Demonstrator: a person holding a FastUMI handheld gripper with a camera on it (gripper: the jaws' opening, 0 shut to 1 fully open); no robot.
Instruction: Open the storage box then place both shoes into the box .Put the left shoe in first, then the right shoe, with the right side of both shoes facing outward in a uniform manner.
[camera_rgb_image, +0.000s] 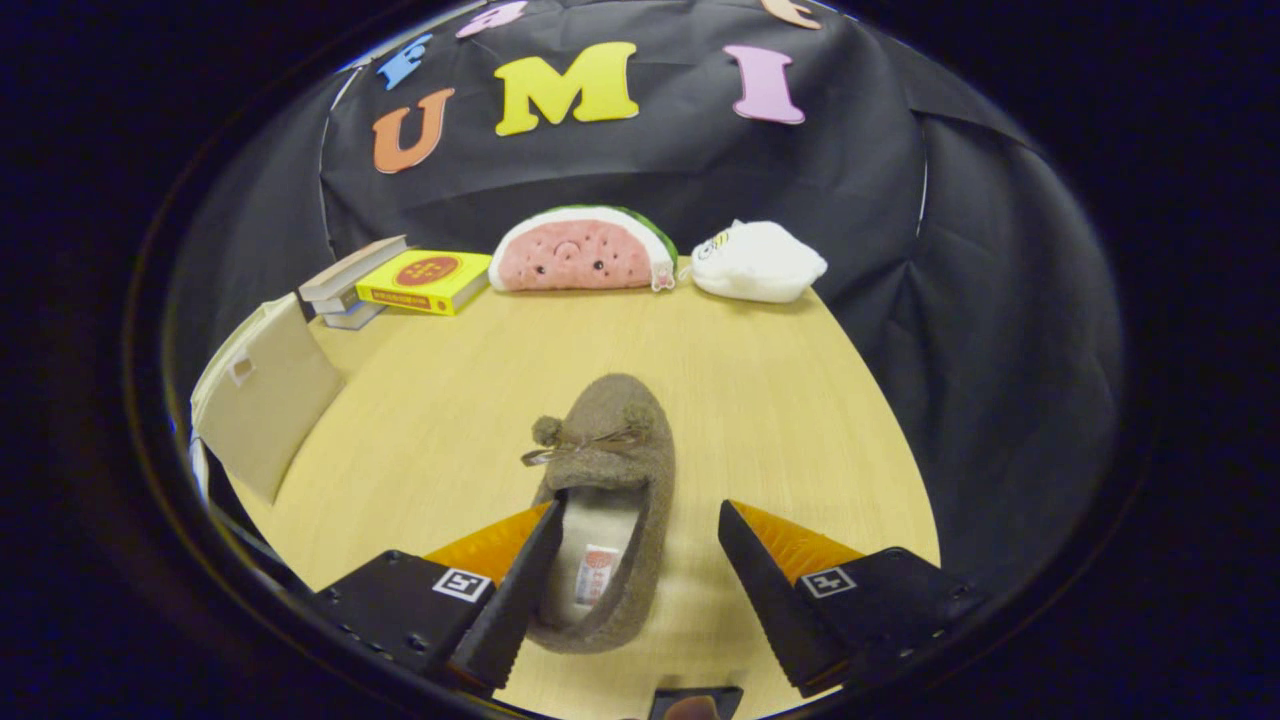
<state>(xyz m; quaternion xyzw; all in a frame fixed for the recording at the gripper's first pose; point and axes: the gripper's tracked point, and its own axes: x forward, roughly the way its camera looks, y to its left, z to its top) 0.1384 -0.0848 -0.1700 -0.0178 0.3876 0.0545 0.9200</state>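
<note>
A brown fuzzy slipper (612, 470) with a small pompom and bow lies on the wooden table (760, 400), toe pointing away from me. Its heel and pale lining sit between my fingers. My gripper (640, 515) is open: one finger is over the slipper's left rim, while the other stands apart from its right side with table showing between. The storage box (265, 400), beige, is off to the left of the table with its lid raised.
At the back of the table lie a stack of books with a yellow one (425, 280) on top, a watermelon-slice plush (582, 250) and a white plush (757, 262). Black cloth walls close in behind and to the right.
</note>
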